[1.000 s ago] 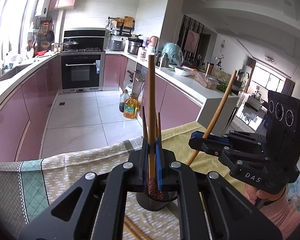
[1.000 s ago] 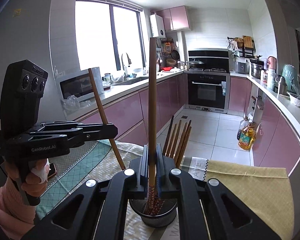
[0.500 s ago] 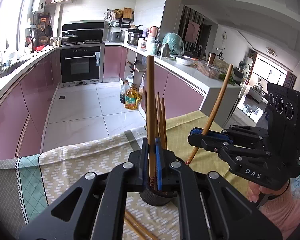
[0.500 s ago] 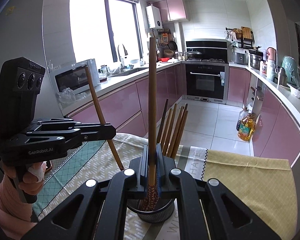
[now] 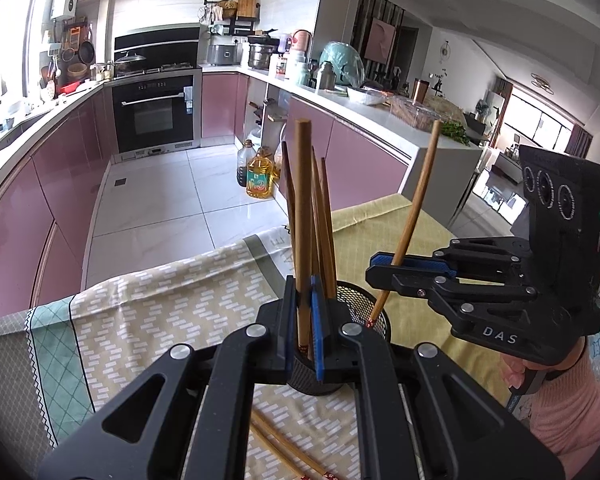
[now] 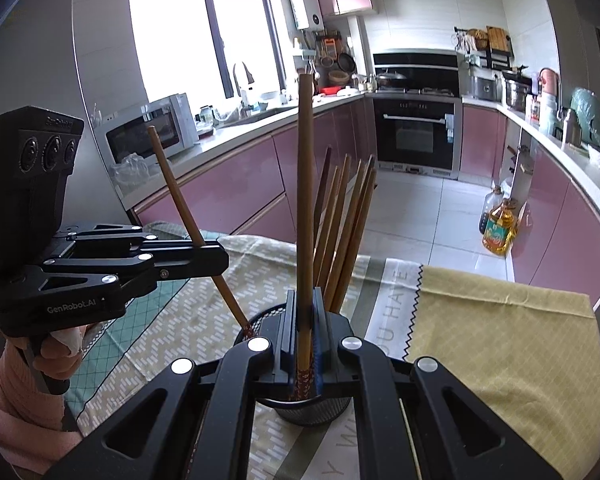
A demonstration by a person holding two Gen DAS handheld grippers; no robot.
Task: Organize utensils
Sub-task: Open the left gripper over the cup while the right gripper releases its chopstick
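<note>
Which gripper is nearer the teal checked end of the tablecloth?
Left. The left gripper hangs over the teal checked end of the tablecloth. The right gripper is on the other side of the mesh holder, over the yellow end.

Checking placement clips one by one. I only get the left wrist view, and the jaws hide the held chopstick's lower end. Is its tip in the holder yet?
Observer: The right wrist view shows the left gripper holding a slanted chopstick, with the patterned tip just at the mesh holder rim.
Operator: Where along it is the grip?
Observer: Low down. Most of the stick is above the jaws.
Operator: And the other stick?
Observer: The right gripper is shut on a second chopstick, whose patterned end reaches down inside the holder.
</note>
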